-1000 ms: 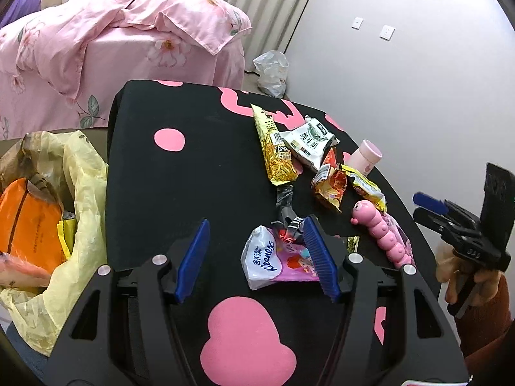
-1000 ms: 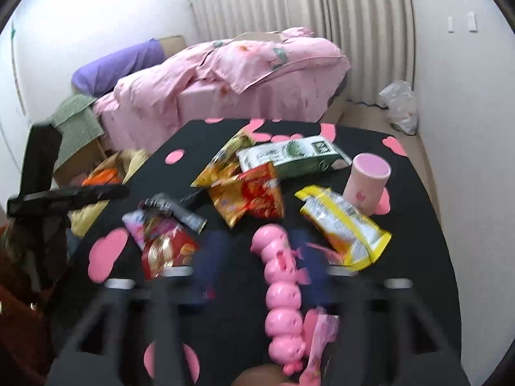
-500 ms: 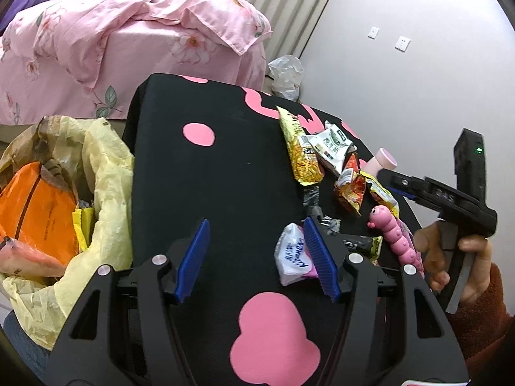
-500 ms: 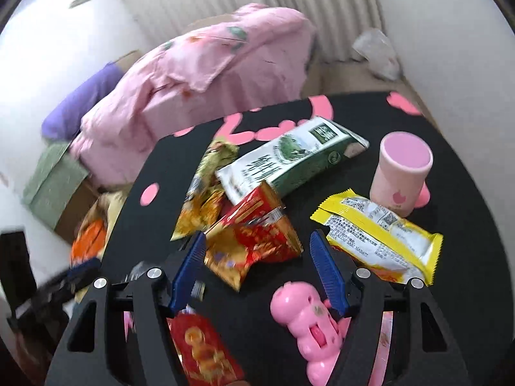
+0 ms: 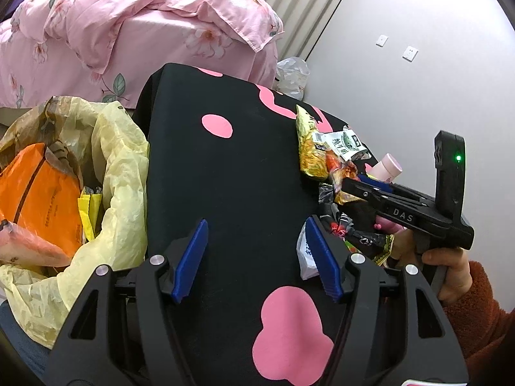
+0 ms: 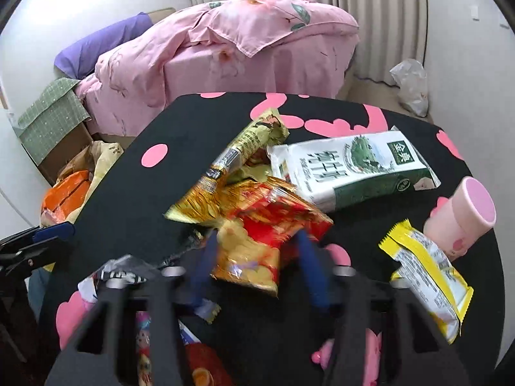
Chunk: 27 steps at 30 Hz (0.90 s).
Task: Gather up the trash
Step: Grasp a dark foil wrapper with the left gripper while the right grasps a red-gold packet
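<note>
Right claw (image 6: 254, 257) is down over the snack pile on the black bench (image 6: 180, 173) with pink spots, and its blue fingers have just been closing in with the red-and-gold snack wrapper (image 6: 257, 225) between them. The fingers are blurred, so whether they are pressing the foil I cannot tell. Just behind that wrapper lies a long gold wrapper (image 6: 238, 160), and beside it a green-and-white milk carton (image 6: 351, 167) on its side. Further right, a yellow wrapper (image 6: 428, 276) lies flat, with a pink cup (image 6: 463, 215) tipped over behind it.

Left claw (image 5: 254, 254) hovers over bare bench, fingers apart, nothing between them. A white wrapper (image 5: 304, 254) sits just outside its right finger.

Off the bench's left edge, a pale yellow trash bag (image 5: 122, 173) stands open. Inside it: a big orange package (image 5: 42, 199), a small yellow wrapper (image 5: 87, 206) tucked upright beside it, and something pinkish at the near edge. A brown paper bag (image 5: 51, 112) rises behind.

A hand (image 5: 450, 270) in a rust-coloured sleeve grips the right tool.
</note>
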Tool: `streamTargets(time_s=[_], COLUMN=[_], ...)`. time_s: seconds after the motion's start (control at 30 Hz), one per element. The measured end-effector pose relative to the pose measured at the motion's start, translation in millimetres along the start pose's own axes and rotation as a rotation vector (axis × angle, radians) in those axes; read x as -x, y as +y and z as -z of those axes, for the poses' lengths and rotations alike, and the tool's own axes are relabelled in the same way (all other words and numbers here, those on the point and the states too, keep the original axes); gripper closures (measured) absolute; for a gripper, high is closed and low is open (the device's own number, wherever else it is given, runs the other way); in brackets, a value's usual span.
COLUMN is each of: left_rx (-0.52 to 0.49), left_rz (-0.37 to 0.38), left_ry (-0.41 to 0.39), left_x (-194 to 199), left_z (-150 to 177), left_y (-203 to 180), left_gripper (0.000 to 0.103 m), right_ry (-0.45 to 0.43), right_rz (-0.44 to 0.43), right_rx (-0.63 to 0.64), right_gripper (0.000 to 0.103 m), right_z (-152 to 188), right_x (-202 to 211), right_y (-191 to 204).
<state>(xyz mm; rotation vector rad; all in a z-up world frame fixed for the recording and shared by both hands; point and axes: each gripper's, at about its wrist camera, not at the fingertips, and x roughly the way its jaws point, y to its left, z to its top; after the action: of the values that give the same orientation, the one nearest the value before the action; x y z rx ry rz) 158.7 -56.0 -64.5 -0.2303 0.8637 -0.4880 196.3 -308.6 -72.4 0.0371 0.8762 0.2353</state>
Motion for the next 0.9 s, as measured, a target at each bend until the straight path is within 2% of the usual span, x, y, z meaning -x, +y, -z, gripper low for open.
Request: streamTargets(time_s=[0.1,0.3,0.4,0.57,0.63,0.67,0.73,0.77,0.8,0.9], left_rx=[-0.012,-0.017,-0.039,-0.131,-0.128,-0.119,-0.092,-0.082,-0.075,-0.053], left_rz=[0.010,0.057,0.116,0.093,0.070,0.070,0.077,0.076,0.077,0.070], left_ry=[0.006,0.065,0.084,0.112,0.157,0.173,0.185,0.182,0.178,0.142], left_x=[-2,-10,-18,-40,-56,-61,-65,-65,-64,-55], left_z=[-1,-3,-9,-14,-15,-15,-14,-14,-13,-13], left_y=[-4,-18,-35,-68,-73,-73,-69,-68,-66,-57], left_gripper=[0.043,0.043,0.043,0.043,0.052,0.062,0.071,0.078,0.082,0.082], right_ry=[0.013,-0.042,-0.079,-0.093,-0.104,-0.121,-0.137,-0.137,-0.144,-0.146], right_rz=[-0.072,-0.034,0.014,0.015,0.004,-0.006,-0.014,-0.021,-0.041,-0.081], right_rx=[-0.033,-0.012,0.001,0.006,-0.010,-0.032,-0.075,-0.097,-0.116,-0.128], right_gripper=[0.086,0.092,0.092,0.092,0.092,0.091,0.082,0.062,0.051,0.045], right_z=[8,28,36,48,52,53,52,51,50,45], right_x=[7,43,64,86,91,93,95,94,93,85], right_y=[-10,-17,-22,-28,-31,-35,-41,-44,-47,-48])
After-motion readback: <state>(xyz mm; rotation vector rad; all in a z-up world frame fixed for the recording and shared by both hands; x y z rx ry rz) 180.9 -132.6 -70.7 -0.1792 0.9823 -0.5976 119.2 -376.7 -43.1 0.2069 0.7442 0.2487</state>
